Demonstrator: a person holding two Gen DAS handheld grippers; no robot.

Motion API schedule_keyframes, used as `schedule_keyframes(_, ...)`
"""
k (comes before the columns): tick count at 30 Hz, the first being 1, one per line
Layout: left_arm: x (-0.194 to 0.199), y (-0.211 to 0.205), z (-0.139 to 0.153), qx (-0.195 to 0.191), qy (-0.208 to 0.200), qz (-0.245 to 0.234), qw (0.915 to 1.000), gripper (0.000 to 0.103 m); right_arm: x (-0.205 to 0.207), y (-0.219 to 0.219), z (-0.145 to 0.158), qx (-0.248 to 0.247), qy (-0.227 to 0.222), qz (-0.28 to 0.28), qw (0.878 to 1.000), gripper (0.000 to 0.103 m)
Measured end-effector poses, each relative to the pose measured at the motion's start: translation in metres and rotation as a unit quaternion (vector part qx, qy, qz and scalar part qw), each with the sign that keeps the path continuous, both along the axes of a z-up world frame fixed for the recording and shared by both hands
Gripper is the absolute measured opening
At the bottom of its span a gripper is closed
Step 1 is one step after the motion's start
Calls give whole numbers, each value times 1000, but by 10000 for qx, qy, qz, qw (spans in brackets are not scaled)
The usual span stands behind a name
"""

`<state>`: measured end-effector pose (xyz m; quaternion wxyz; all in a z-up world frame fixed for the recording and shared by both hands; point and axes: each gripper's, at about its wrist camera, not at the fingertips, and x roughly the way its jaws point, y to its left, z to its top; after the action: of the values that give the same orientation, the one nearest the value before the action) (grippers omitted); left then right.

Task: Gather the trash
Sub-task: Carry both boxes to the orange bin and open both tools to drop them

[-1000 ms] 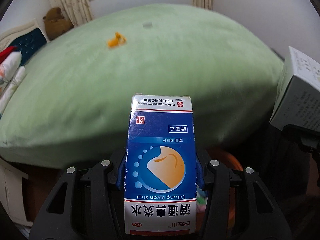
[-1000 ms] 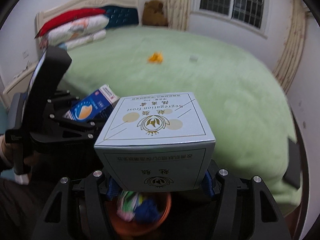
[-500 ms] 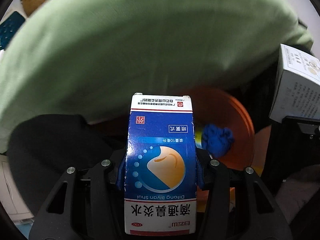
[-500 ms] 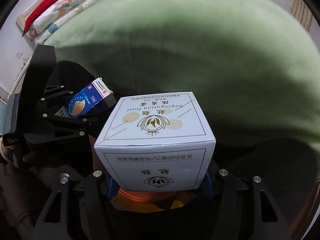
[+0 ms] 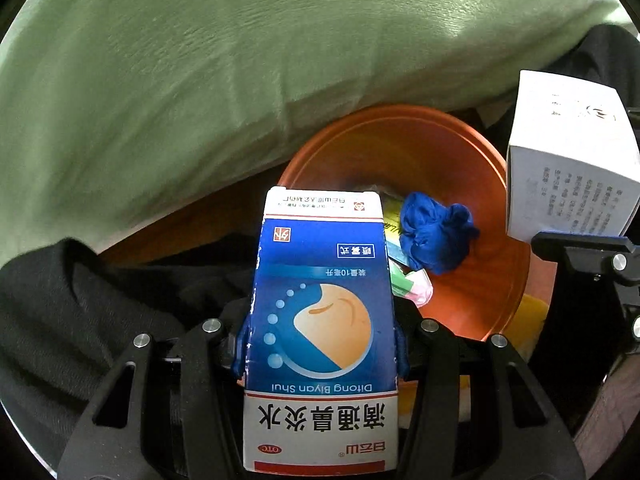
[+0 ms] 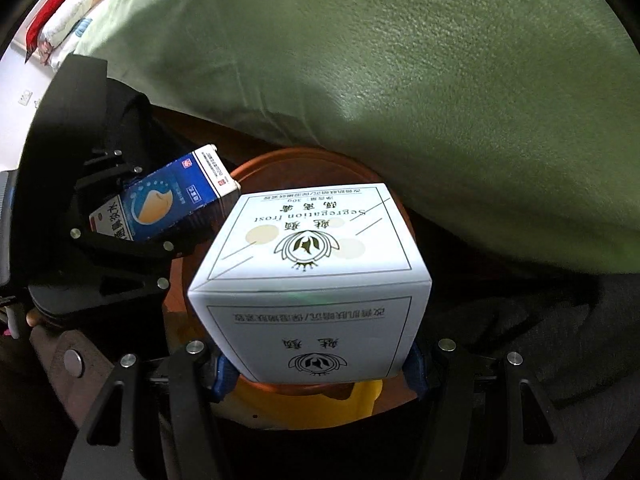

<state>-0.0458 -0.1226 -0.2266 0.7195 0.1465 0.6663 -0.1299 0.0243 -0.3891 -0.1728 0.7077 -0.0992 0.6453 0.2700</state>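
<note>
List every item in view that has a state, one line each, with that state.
left gripper: shut on the blue box
blue box: held, closed, above the bin's near edge
right gripper: shut on the white box
white box: held, closed, over the bin
orange bin: open, partly filled, beside the bed
blue wad: crumpled, lying in the bin
green blanket: spread over the bed

Both fisheye views bend hard toward black rounded corners. Light falls from above onto the green bed cover (image 5: 224, 60), bright and slightly motion-blurred at the far rim. Beneath the fingers (image 6: 224, 376), deep shadow swallows detail; the box print nearest them stays sharp.
</note>
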Motion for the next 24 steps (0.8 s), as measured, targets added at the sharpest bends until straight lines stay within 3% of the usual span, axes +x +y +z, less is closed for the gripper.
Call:
schedule_keyframes(8, 7, 1, 1, 26, 19, -61, 10000, 50, 6, 15, -10, -118, 70, 56, 9999, 63)
schedule_keyframes(12, 6, 2, -1, -40, 260, -134, 9996, 51, 8, 19, -13, -149, 122, 78, 9998, 66)
schedule_keyframes(13, 6, 2, -2, -22, 318, -138, 9994, 61, 9, 19, -14, -190, 117, 58, 9997, 70)
schedule_keyframes(14, 7, 2, -3, 73, 305, -108, 9994, 79, 10, 17, -16, -225, 96, 37, 9997, 81)
schedule_keyframes(15, 7, 4, -1, 112, 234, -61, 9996, 84, 10, 17, -15, -232, 56, 15, 9997, 82)
schedule_keyframes(24, 4, 9, 14, 46, -29, 93, 9999, 84, 8, 2, 8, -38, -57, -149, 9999, 82)
